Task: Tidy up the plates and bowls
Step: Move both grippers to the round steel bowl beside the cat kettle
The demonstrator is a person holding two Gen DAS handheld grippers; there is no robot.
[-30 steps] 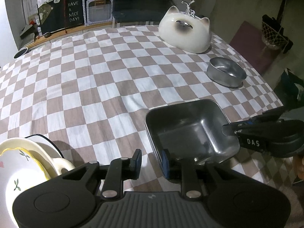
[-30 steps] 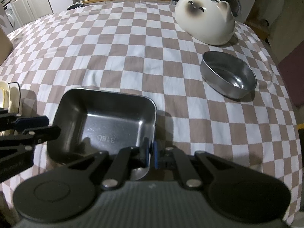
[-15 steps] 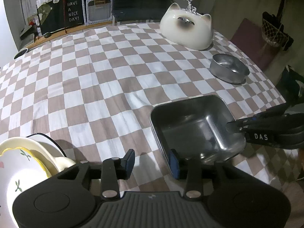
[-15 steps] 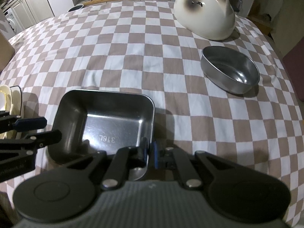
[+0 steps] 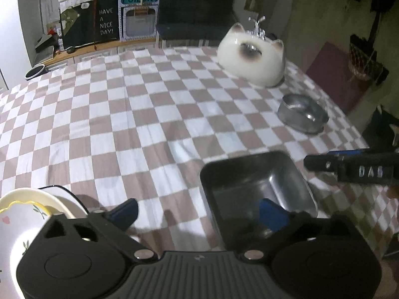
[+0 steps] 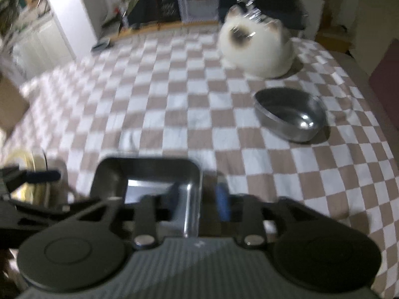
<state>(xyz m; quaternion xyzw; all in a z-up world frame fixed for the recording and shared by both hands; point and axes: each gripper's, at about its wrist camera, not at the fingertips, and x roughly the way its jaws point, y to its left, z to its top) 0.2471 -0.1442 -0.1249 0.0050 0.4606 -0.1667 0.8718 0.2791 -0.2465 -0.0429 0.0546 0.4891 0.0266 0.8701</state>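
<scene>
1. Steel, square and deep-walled, the tray sits on the checked tablecloth in the left wrist view, at the table's near edge. The left gripper is spread wide, holding nothing: one blue pad hangs over the tray's near wall, the other lies over bare cloth. Just left stands a stack of ceramic plates. Further off rest an oval steel bowl and a white cat-shaped dish.

2. Blurred by motion, the right wrist view shows the right gripper parted, straddling the tray's right wall without pinching it, one pad inside and one outside. The oval bowl lies well apart, ahead and to the right.

3. Judged from both views, the tray should be light, rigid and slick. A firm pinch on a thin wall near a corner suits it best. The ceramic plates are heavier and chip easily, so they likely want gentler handling.
</scene>
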